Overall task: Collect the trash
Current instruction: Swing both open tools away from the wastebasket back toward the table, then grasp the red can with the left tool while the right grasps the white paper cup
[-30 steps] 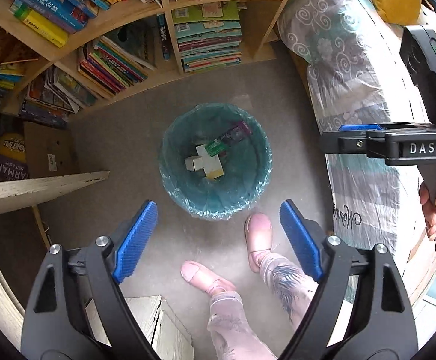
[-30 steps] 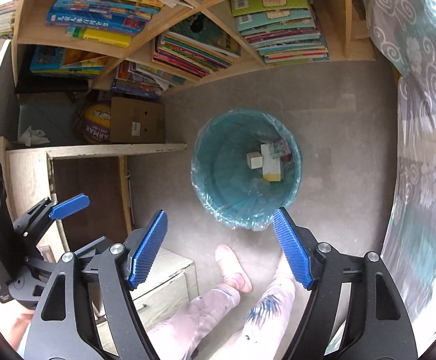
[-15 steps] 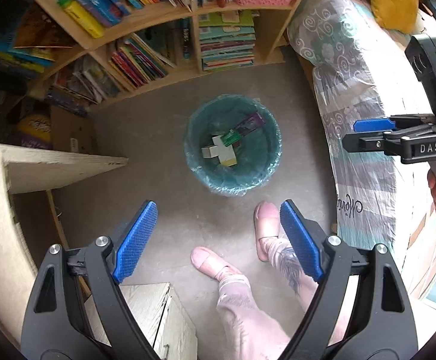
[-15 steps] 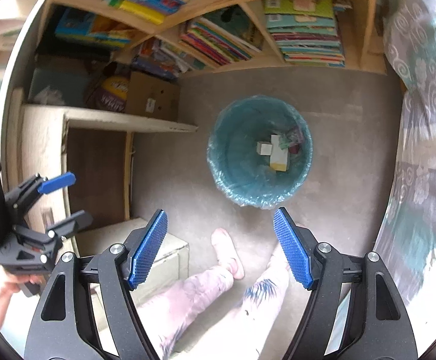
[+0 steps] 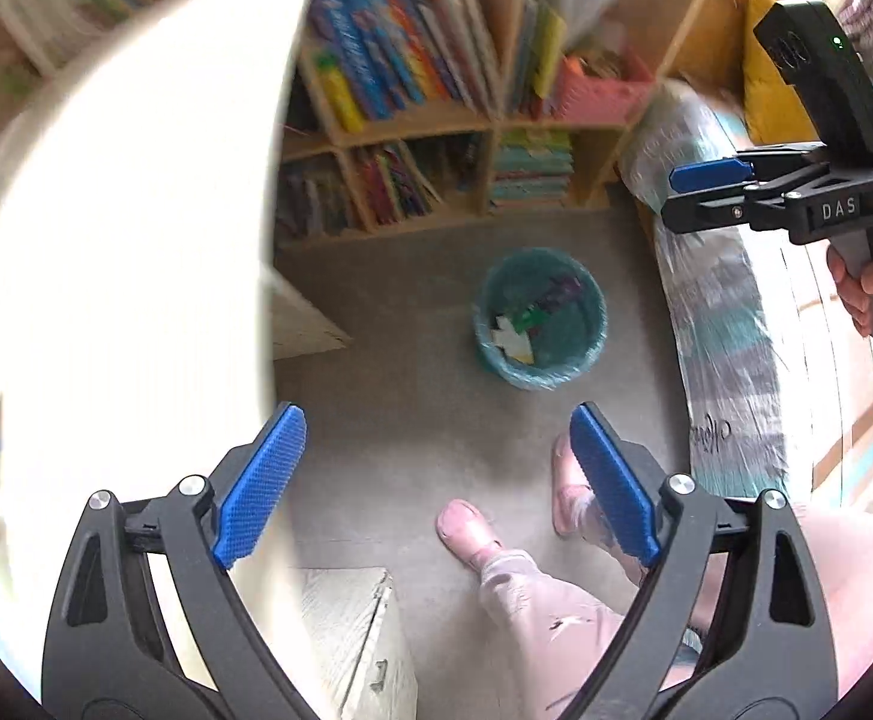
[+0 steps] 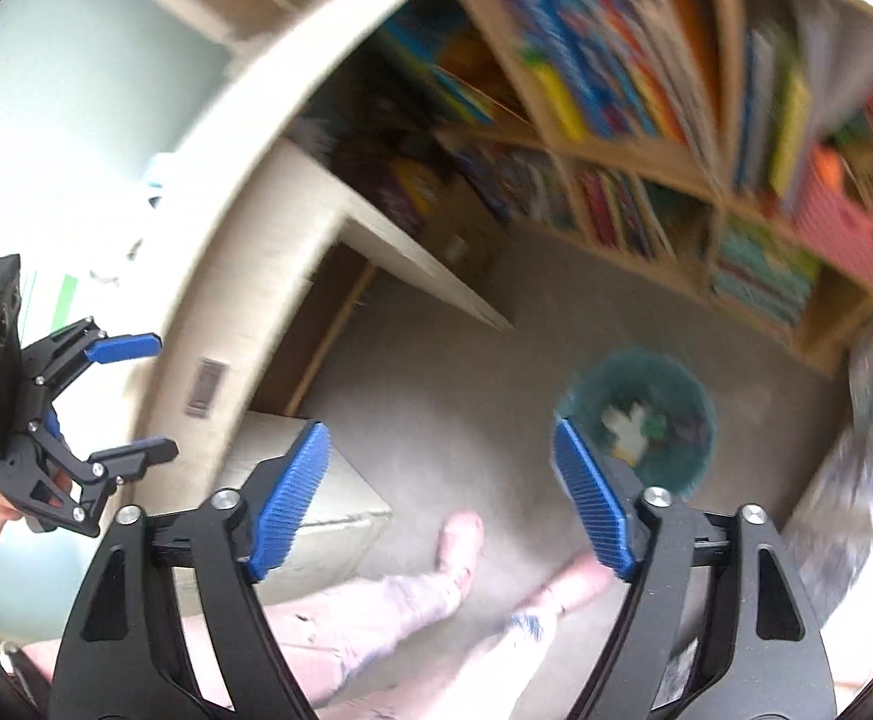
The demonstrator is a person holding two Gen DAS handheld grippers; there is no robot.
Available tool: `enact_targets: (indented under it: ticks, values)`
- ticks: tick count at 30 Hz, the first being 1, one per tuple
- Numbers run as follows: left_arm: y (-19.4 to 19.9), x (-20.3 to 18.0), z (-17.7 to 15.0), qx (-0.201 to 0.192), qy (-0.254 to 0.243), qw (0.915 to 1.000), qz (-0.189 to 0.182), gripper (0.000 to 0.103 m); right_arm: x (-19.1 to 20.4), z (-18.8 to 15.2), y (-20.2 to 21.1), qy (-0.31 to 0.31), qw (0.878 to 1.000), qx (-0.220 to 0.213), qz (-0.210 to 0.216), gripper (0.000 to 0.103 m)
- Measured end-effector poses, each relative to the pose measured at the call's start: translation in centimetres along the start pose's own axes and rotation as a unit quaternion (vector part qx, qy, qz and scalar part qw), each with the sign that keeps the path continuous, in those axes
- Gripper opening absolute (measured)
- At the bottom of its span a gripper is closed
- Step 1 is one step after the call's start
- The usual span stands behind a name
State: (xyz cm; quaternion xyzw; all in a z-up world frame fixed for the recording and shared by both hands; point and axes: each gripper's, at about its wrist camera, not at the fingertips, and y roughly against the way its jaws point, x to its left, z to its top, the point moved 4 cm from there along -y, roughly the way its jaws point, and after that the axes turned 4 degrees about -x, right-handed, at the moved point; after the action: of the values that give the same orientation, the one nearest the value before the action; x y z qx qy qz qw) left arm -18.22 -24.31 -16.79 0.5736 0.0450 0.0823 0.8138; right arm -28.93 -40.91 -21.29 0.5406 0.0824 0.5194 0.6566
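Both the left gripper (image 5: 436, 486) and the right gripper (image 6: 439, 495) are spreading their blue fingers (image 5: 262, 483) wider with nothing between them. Beyond the fingertips the lined bin (image 5: 541, 318) is sitting on the floor, already holding scraps, so the hands should probably be seeking more trash on the desk (image 5: 136, 240) alongside. "DAS" is showing on the right gripper.

My floor (image 5: 412, 312) is grey carpet; on it stands the bin (image 5: 541, 318) (teal liner, scraps inside), well apart from the bookshelf (image 5: 436, 180) along the far edge; my two feet (image 5: 466, 531) rest nearer; a pale box (image 5: 352, 618) sits beside them.
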Motion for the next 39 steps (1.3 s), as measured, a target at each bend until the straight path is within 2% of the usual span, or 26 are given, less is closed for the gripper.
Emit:
enact_targets:
  ticks: [4,7,9,16,19,26,30,34,39]
  values:
    - [2.9,4.1,-1.9,-0.023,0.048,0.9985,0.014,0.09,4.1,3.5,-0.5,0.043,0.999,-0.004,0.003,0.083]
    - [4.7,6.5,-3.0,-0.036,0.062,0.9969,0.031,0.091,7.8,6.0,-0.7,0.087,0.996,-0.012,0.01,0.084]
    - [5.9,8.0,-3.9,-0.042,0.064,0.996,0.045,0.093,9.9,6.8,-0.8,0.118,0.993,-0.015,0.011,0.088]
    - [9.3,13.7,-7.0,-0.047,0.05,0.991,0.115,0.096,18.4,9.0,-2.1,0.231,0.973,-0.011,0.013,0.088]
    - [10.6,16.6,-8.4,-0.044,0.043,0.9868,0.15,0.096,22.2,9.8,-2.9,0.279,0.96,-0.01,0.015,0.089]
    - [13.2,23.6,-11.6,-0.038,0.047,0.9776,0.202,0.096,30.9,11.2,-6.2,0.371,0.928,-0.001,0.023,0.089]
    - [14.8,27.7,-13.2,-0.049,0.069,0.9755,0.203,0.096,34.4,11.8,-8.6,0.403,0.915,0.012,0.027,0.09]
    - [15.7,30.9,-14.0,-0.045,0.044,0.9705,0.233,0.096,36.9,12.1,-10.9,0.442,0.896,0.017,0.017,0.09]
    - [15.3,34.4,-14.4,-0.032,-0.003,0.9713,0.236,0.096,39.1,12.4,-14.1,0.491,0.871,0.036,-0.004,0.09]
